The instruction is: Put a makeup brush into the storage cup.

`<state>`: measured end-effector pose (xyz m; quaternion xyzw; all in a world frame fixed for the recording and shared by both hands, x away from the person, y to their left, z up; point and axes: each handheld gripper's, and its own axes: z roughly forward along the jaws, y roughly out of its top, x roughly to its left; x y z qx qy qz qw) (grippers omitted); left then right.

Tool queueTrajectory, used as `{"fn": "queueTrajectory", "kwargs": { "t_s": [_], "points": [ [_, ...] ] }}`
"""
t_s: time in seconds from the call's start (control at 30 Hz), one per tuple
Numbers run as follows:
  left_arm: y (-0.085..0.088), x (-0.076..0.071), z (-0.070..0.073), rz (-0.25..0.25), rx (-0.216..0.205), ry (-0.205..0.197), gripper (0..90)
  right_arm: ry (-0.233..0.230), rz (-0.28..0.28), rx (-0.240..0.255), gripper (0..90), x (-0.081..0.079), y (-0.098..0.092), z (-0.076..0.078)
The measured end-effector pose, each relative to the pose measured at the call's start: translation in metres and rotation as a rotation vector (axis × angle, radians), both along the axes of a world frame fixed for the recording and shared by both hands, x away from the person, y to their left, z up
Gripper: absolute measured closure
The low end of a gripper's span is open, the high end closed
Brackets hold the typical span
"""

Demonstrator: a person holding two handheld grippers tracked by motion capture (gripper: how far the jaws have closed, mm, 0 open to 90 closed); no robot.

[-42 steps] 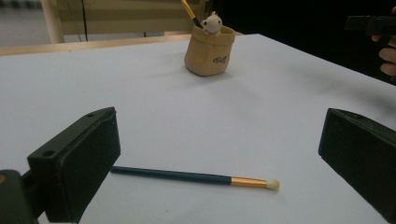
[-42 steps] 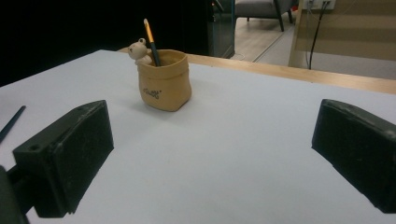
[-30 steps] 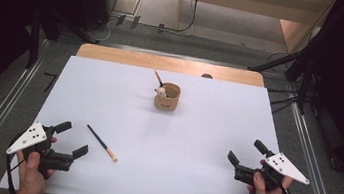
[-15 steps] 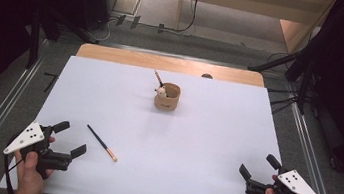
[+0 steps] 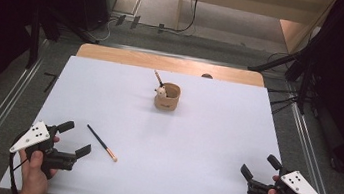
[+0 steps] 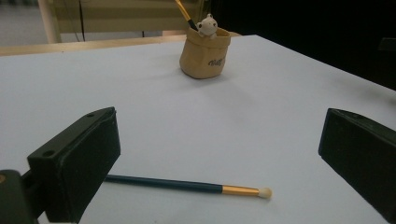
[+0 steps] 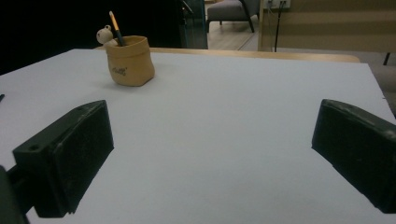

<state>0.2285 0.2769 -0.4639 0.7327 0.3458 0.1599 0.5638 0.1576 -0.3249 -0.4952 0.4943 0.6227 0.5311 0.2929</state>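
Brush (image 6: 187,185): flat on the counter (image 5: 194,145), well short of the pouch-shaped holder (image 5: 167,97); likely light, stiff, apt to roll.
Hold: mid-shaft, dark section.
Left gripper (image 5: 73,138): jaws released, brush just beyond.
Right gripper (image 5: 258,168): jaws released, empty.

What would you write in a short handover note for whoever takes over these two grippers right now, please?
Left gripper: open, holding nothing, low at the near left, fingers either side of the loose brush.
Right gripper: open, holding nothing, near right corner.
Brush lies flat on the white table, tip pointing right of the left gripper.
Tan pot stands mid-table with one brush in it.
Done: one brush in the pot.
Left: probably grasp the loose brush and put it in.
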Motion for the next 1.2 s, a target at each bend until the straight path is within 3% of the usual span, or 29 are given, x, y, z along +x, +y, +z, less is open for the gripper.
{"fn": "queueTrajectory", "kwargs": {
  "t_s": [0.27,0.4,0.7,1.0,1.2],
  "points": [
    [-0.014,0.001,0.006,0.003,0.010,0.026,0.0,0.003,0.011,0.018,0.0,0.000,0.000,0.000],
    [-0.024,0.005,0.006,-0.016,0.055,0.047,0.0,0.003,0.016,0.022,0.0,0.000,0.000,0.001],
    [-0.040,0.015,0.008,-0.009,0.121,0.100,0.0,0.008,0.028,0.016,0.0,0.000,0.001,-0.001],
    [-0.054,0.028,0.006,-0.001,0.231,0.229,0.0,0.009,0.026,0.022,0.0,-0.001,-0.002,-0.001],
    [-0.061,0.037,0.008,0.026,0.302,0.337,0.0,0.012,0.032,0.019,0.0,0.000,-0.003,-0.002]
  ]
}}
